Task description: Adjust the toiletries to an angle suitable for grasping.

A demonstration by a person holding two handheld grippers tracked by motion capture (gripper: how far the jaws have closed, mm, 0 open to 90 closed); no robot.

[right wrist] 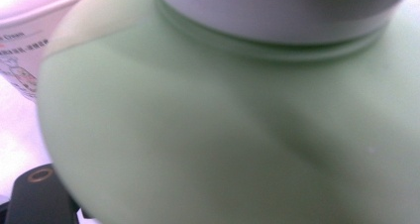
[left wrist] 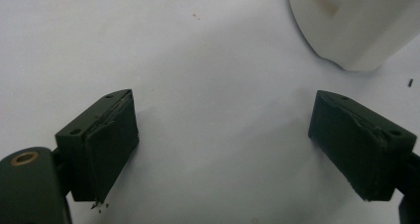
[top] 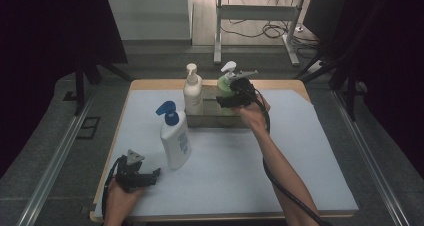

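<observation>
Your left gripper (top: 156,173) rests low on the pale sheet (top: 300,151) covering the table, near its front left corner. Its jaws stand wide apart with nothing between them, and the left gripper view shows bare sheet in the gap. Just to its right stands the white pump bottle with the blue pump head and blue label (top: 174,138), upright and apart from the jaws. Farther back, the cream-white pump bottle with a white pump (top: 192,92) stands in the shallow grey metal tray (top: 200,119). Beside it in the same tray stands the pale green plastic pump bottle with a white pump (top: 224,88). Your right gripper (top: 231,92) is pressed against its shoulder. I cannot tell whether those jaws have closed on it.
</observation>
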